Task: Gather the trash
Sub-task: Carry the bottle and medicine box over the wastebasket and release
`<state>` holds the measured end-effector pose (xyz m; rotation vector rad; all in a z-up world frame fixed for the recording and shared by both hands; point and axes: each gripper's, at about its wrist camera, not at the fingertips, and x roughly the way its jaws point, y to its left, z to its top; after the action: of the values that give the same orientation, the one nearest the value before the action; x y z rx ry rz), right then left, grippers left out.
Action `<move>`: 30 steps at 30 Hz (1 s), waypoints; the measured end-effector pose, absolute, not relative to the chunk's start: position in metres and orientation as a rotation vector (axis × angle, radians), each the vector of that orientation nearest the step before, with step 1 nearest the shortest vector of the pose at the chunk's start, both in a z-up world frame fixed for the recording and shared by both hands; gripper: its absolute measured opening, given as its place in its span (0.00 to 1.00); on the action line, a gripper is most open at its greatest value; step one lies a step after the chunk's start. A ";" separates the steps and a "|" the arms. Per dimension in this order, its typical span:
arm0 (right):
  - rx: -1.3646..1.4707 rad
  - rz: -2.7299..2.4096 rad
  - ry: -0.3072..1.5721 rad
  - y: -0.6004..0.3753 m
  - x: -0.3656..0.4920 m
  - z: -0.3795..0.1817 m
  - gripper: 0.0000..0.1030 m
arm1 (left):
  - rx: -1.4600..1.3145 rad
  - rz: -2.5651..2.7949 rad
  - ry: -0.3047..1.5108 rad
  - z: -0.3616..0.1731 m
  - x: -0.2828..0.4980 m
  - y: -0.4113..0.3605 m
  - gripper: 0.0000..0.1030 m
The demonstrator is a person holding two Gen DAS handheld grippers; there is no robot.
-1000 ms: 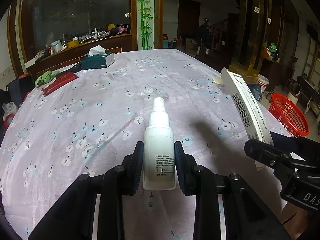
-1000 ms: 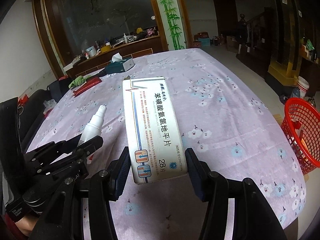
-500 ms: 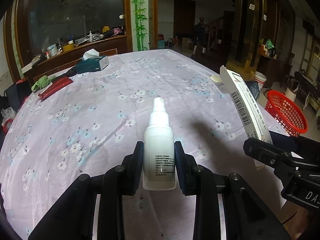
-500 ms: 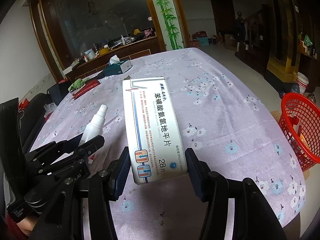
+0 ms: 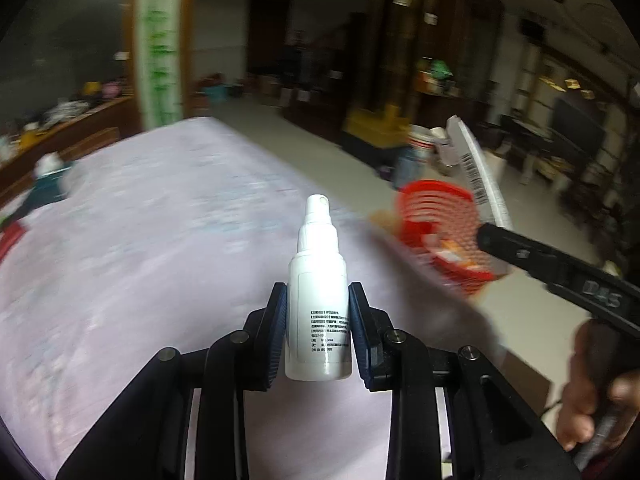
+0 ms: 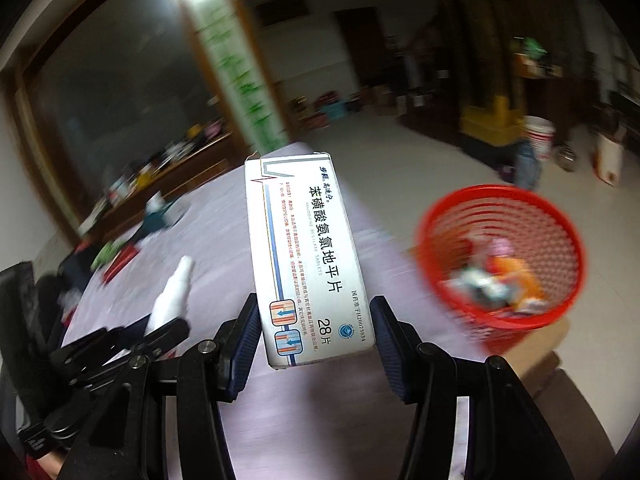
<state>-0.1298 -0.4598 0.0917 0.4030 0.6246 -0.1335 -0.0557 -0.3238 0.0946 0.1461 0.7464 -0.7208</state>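
Note:
My left gripper (image 5: 318,332) is shut on a white spray bottle (image 5: 319,300), held upright above the table's right part. My right gripper (image 6: 314,334) is shut on a white medicine box (image 6: 308,256) with blue Chinese print. The box also shows edge-on in the left wrist view (image 5: 478,176), and the bottle shows in the right wrist view (image 6: 172,300). A red mesh basket (image 6: 500,256) with several pieces of trash in it stands on the floor beyond the table's right edge; it also shows in the left wrist view (image 5: 440,232), ahead and right of both grippers.
The table has a pale purple flowered cloth (image 5: 160,240). A teal tissue box (image 6: 158,216) and a red item (image 6: 120,262) lie at the far left. A white bucket (image 6: 538,140) and dark furniture stand on the floor beyond the basket. The views are motion-blurred.
Both grippers have swung to the right with their loads. The red basket now sits much nearer the middle of both views and looks larger.

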 end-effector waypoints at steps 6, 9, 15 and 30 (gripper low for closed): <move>0.504 -0.267 0.596 -0.541 -0.152 0.093 0.57 | 0.161 -0.835 0.770 0.098 -0.052 -0.405 0.28; 0.536 -0.299 0.585 -0.569 -0.158 0.093 0.57 | 0.157 -0.865 0.799 0.095 -0.044 -0.439 0.28; 0.588 -0.326 0.577 -0.614 -0.154 0.091 0.57 | 0.147 -0.877 0.815 0.080 -0.023 -0.496 0.32; 0.468 -0.462 0.589 -0.601 -0.171 0.089 0.76 | 0.182 -0.803 0.663 0.100 -0.067 -0.431 0.82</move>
<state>-0.1709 -0.6007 0.0887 0.4676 0.5892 -0.4619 -0.0671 -0.4306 0.0996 0.1823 0.6632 -0.8032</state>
